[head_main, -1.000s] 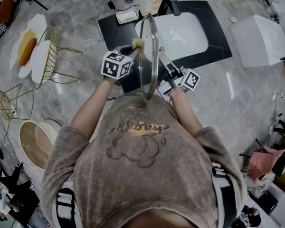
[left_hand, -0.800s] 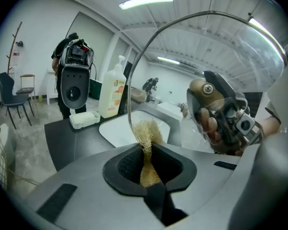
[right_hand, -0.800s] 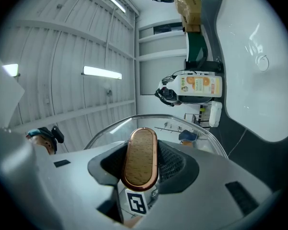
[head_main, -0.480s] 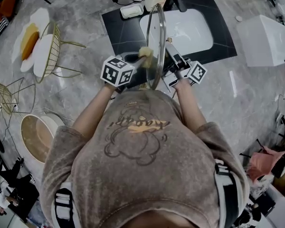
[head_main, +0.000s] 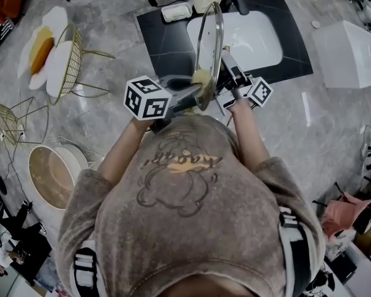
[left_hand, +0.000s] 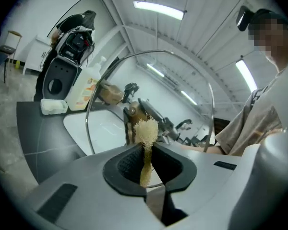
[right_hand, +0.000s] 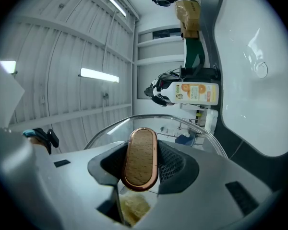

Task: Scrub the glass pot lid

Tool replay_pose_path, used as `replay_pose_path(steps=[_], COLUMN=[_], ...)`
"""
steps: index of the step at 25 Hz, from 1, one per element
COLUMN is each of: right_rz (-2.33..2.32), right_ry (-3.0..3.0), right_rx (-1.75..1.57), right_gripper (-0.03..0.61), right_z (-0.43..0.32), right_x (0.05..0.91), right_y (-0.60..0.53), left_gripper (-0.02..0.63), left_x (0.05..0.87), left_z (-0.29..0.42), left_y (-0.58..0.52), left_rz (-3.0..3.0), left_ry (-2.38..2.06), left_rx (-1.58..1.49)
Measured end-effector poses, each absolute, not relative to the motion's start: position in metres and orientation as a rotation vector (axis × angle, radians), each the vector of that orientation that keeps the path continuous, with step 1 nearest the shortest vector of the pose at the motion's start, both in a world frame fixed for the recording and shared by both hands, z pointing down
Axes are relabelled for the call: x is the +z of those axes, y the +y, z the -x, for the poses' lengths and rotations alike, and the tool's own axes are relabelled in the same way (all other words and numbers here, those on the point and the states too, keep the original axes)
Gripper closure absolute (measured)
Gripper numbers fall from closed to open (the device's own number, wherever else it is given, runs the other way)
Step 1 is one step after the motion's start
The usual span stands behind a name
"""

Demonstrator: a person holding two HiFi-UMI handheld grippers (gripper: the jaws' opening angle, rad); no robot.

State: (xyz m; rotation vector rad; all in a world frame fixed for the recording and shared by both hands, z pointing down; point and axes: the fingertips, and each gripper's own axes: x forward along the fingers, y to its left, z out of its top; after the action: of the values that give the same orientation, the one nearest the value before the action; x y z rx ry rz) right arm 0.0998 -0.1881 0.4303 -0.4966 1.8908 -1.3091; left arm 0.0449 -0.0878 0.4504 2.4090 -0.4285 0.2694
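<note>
Head view: glass pot lid [head_main: 209,45] upright on edge over white sink [head_main: 263,42], sink set in dark surface [head_main: 161,36]. Right tool [right_hand: 141,152] clamped on wooden handle [right_hand: 138,164] of lid. Left tool [left_hand: 146,158] clamped on yellow fibre scrubber [left_hand: 145,132]. Scrubber against glass near lower rim, on face opposite handle.

My right gripper [right_hand: 143,166] has its jaws clamped on the wooden knob [right_hand: 140,150] of the glass lid [right_hand: 182,124], whose rim arcs just beyond the knob. Below the knob a yellow scrub pad [right_hand: 133,209] shows through the glass. Right of the knob is the white sink [right_hand: 254,80], and above it an orange-labelled bottle [right_hand: 194,93].
</note>
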Motion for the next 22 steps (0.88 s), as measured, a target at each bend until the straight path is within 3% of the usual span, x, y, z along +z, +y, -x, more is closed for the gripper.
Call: replay_pose_path(steps=[14,22], right_rz=[0.470,0.443], right_ry=[1.894,1.890], right_rx=[-1.344,-1.362], right_gripper=[0.407,0.407], right_z=[-0.088,-0.081], right_x=[0.438,0.438], right_y=[-0.178,-0.169], left_gripper=[0.563,0.563], left_x=[0.351,0.342], left_z=[-0.039,-0.033], left_y=[-0.108,-0.156], left_rz=[-2.496,-2.557], left_ry=[-0.394,-0.580], left_rx=[0.032,0.006])
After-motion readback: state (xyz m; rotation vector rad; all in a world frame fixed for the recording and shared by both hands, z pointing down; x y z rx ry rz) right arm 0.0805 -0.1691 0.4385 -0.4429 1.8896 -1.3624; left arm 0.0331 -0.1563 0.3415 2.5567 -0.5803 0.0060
